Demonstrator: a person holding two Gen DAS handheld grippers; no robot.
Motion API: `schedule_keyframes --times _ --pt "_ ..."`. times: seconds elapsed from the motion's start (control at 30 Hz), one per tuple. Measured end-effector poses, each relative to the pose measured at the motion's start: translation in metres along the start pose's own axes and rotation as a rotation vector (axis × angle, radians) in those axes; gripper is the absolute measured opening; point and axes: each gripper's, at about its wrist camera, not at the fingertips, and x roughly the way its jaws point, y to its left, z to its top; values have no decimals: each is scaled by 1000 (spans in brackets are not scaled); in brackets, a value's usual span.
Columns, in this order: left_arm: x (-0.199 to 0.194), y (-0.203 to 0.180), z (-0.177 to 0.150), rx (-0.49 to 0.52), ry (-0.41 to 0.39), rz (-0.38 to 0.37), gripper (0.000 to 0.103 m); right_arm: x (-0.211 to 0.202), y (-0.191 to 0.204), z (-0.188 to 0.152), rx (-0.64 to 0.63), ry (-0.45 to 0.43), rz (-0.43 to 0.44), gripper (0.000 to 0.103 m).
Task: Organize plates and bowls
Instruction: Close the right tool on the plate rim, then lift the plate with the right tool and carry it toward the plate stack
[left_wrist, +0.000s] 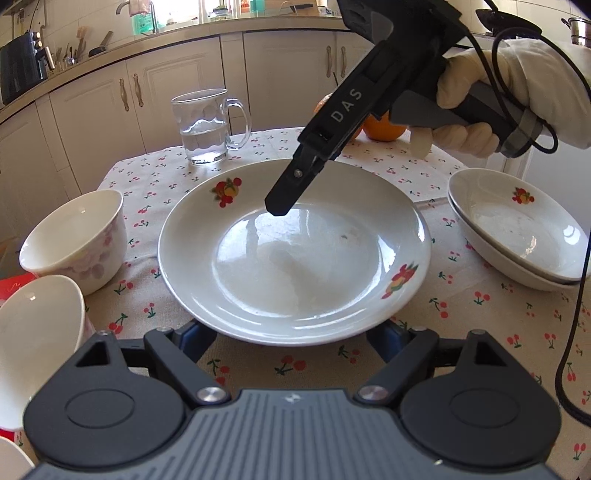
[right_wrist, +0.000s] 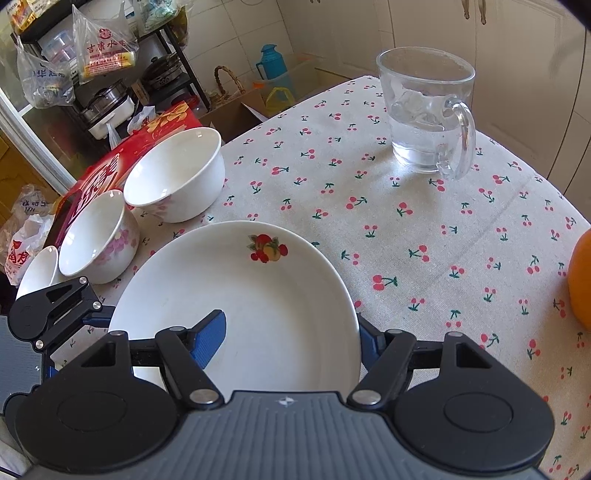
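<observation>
A large white plate (left_wrist: 295, 254) with fruit prints lies on the cherry-print tablecloth (left_wrist: 461, 325); it also shows in the right wrist view (right_wrist: 258, 306). My left gripper (left_wrist: 291, 338) is open, its fingers hidden under the plate's near rim. My right gripper (right_wrist: 291, 343) is open astride the plate's far rim: one blue pad (right_wrist: 210, 338) over the inside, the other outside; from the left wrist view its finger (left_wrist: 286, 195) points down into the plate. Two stacked shallow plates (left_wrist: 517, 229) sit right. Three white bowls (left_wrist: 77, 236) (left_wrist: 37, 347) (right_wrist: 38, 271) sit left.
A glass mug of water (left_wrist: 207, 125) stands at the table's far side, also in the right wrist view (right_wrist: 428, 118). An orange (left_wrist: 384, 129) lies behind the right gripper. A red box (right_wrist: 122, 162) lies behind the bowls. Kitchen cabinets stand beyond the table.
</observation>
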Motion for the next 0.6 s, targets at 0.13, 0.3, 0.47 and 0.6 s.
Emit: schedule_keyframes --times 0.13,0.3,0.47,0.6 --pt "-14 -4 -2 17 -4 -17 87 -11 10 -9 10 -13 -2 77" --pt "-31 -9 -5 36 -2 -43 87 -25 25 -23 23 -21 -11 77" --pt "-48 -15 -9 63 1 -70 87 -39 40 -39 41 -34 -11 77" --pt "-57 -22 -12 83 4 -94 87 -50 51 -54 56 -46 -21 77"
